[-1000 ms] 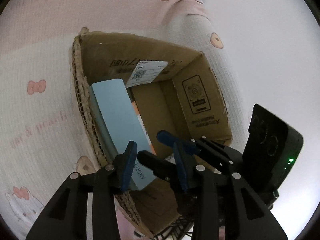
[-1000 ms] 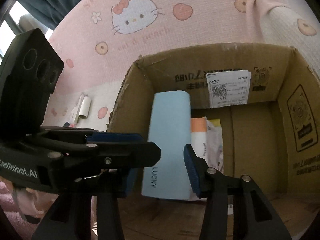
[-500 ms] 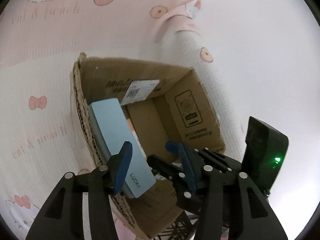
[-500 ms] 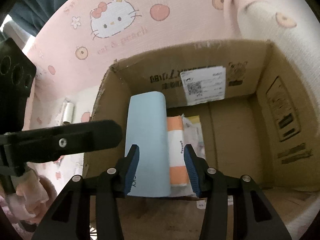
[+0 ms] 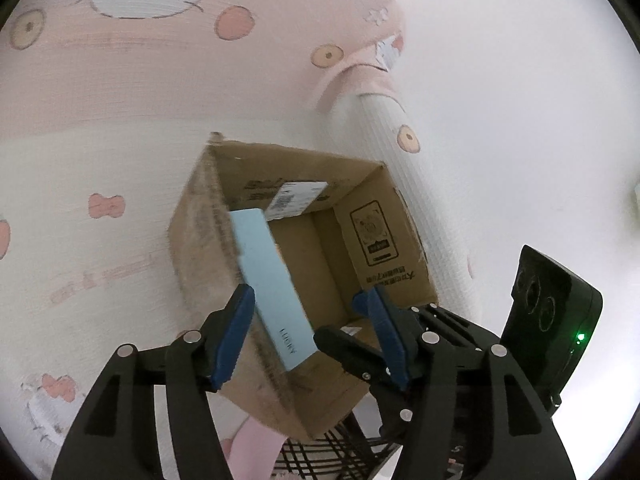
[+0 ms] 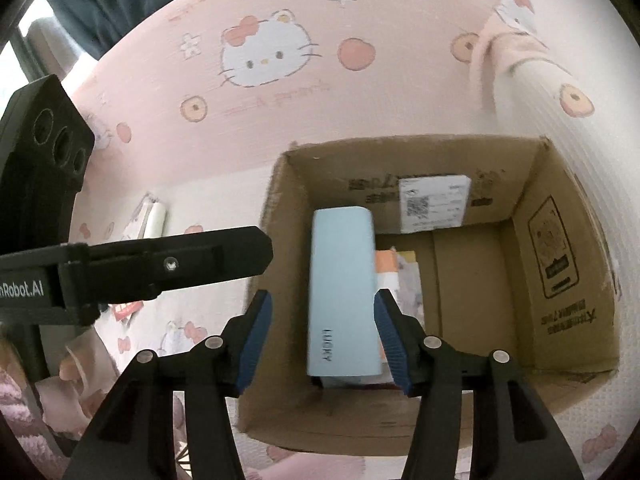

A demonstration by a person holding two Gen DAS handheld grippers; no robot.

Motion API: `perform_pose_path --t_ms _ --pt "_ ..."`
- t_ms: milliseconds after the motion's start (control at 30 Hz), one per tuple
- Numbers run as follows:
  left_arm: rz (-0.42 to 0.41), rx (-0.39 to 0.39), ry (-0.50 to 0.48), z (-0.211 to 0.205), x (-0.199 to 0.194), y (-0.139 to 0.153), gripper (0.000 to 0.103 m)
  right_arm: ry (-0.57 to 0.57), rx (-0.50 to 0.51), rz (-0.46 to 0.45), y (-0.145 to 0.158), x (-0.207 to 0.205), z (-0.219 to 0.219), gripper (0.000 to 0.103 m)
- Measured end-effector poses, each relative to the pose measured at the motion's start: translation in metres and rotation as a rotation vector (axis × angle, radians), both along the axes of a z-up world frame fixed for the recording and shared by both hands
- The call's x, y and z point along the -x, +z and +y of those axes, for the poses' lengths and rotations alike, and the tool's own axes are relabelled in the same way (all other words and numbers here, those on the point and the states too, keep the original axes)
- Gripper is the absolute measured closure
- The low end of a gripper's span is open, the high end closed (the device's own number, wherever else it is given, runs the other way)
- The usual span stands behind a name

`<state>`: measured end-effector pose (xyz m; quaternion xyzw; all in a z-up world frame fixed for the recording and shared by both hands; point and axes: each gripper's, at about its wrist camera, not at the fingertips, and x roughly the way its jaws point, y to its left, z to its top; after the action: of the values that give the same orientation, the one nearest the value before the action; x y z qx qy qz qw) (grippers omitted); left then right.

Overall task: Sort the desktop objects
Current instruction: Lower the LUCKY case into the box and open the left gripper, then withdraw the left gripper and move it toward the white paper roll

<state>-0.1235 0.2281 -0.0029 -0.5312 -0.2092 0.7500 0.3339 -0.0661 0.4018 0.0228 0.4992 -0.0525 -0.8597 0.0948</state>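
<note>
Light-blue box (image 6: pixel 344 292) leans inside cardboard carton (image 6: pixel 568 280), long axis toward frame top; right gripper (image 6: pixel 324 336) and left gripper (image 5: pixel 312 336) jaws opening, pads clear of it

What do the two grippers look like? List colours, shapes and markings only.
Both are matte black handheld tools. The left gripper and right gripper each have two angular black fingers with silver screws and ribbed blue pads. Each carries a black block with round holes; a green light glows on the right one's. White lettering ending "Robot.AI" marks the left gripper's side.
</note>
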Motion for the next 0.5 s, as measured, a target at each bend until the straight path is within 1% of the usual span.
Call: perform_pose_path --t_ms 167,267,300,400,500 --pt "0.007 -0.024 0.057 -0.043 -0.002 0.003 0.039 0.053 -0.019 0.012 0.005 0.005 -0.033 0.052" --pt "0.012 -0.041 0.086 -0.074 -0.002 0.004 0.039 0.096 -0.037 0.017 0.009 0.010 -0.060 0.050" --pt "0.019 -0.043 0.102 -0.088 -0.002 0.004 0.039 0.110 -0.040 0.017 0.010 0.013 -0.069 0.048" --pt "0.030 -0.037 0.153 -0.126 -0.001 0.003 0.039 0.155 -0.051 0.011 0.008 0.021 -0.102 0.048" --pt "0.014 -0.039 0.219 -0.171 0.003 -0.001 0.039 0.204 -0.061 0.003 0.007 0.033 -0.138 0.048"
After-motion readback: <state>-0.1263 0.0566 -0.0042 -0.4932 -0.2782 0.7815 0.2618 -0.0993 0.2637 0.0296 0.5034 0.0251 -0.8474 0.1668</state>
